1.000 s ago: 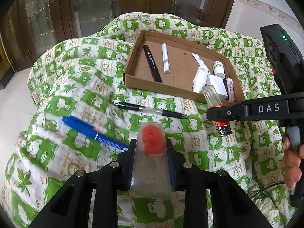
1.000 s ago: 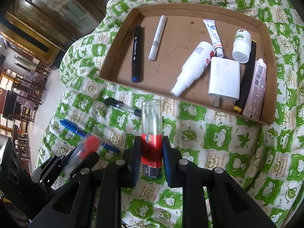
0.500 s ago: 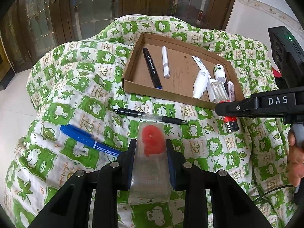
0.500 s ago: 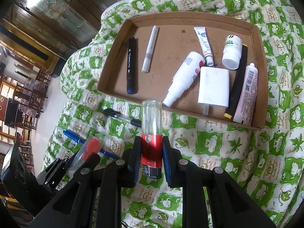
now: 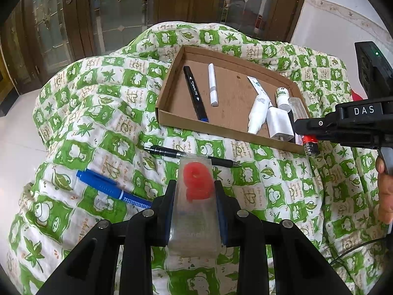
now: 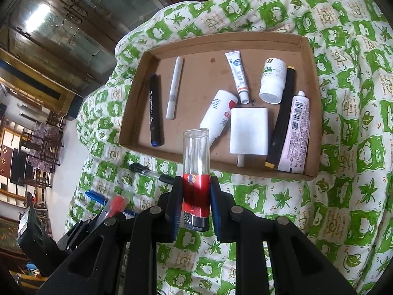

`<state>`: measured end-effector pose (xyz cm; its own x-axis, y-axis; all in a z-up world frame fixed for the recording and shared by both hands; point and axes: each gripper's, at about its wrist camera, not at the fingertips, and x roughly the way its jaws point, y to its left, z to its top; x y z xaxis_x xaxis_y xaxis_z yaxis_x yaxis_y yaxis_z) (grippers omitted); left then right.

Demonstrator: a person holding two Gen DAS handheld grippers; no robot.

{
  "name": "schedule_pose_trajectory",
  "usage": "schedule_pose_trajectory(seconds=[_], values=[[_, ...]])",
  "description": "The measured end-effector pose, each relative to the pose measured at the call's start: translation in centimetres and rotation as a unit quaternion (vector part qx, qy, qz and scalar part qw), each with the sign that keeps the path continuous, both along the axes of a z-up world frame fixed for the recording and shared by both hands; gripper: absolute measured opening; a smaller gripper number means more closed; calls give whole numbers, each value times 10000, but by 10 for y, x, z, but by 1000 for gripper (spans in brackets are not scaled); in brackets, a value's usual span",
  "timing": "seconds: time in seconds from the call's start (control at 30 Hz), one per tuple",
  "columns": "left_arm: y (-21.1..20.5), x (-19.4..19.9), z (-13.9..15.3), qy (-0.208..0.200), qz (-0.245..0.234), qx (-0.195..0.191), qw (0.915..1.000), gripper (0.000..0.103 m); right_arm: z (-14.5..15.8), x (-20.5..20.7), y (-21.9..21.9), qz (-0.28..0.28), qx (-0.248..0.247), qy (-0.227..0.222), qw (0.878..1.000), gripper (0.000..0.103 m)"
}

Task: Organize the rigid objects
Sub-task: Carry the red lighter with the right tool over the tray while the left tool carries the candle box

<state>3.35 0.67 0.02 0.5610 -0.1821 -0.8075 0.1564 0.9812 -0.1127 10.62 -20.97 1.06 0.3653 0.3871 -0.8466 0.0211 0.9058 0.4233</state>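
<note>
The right hand-held gripper (image 6: 195, 200) is clamped on a clear plastic tube with a red label and black base (image 6: 195, 172), held over the near edge of the shallow brown cardboard tray (image 6: 310, 113). The left hand-held gripper (image 5: 194, 200) is clamped on a clear flat plastic case holding red rings (image 5: 195, 199). Beyond, a black click pen (image 5: 172, 152) and a blue pen (image 5: 108, 188) lie on the green-and-white patterned quilt (image 5: 98, 127).

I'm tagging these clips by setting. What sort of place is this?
Most likely a home, not a lab. A green-and-white quilt covers the work surface, glazed wooden doors stand behind it, and dark wooden chairs sit on the tiled floor beyond.
</note>
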Motion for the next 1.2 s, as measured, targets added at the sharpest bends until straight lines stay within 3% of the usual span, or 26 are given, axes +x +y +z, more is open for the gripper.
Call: schedule_pose_trajectory(seconds=[1.2], values=[[-48, 45, 21, -265, -335, 206, 9989, 30, 9, 5, -8, -168, -262, -228, 9993, 20]])
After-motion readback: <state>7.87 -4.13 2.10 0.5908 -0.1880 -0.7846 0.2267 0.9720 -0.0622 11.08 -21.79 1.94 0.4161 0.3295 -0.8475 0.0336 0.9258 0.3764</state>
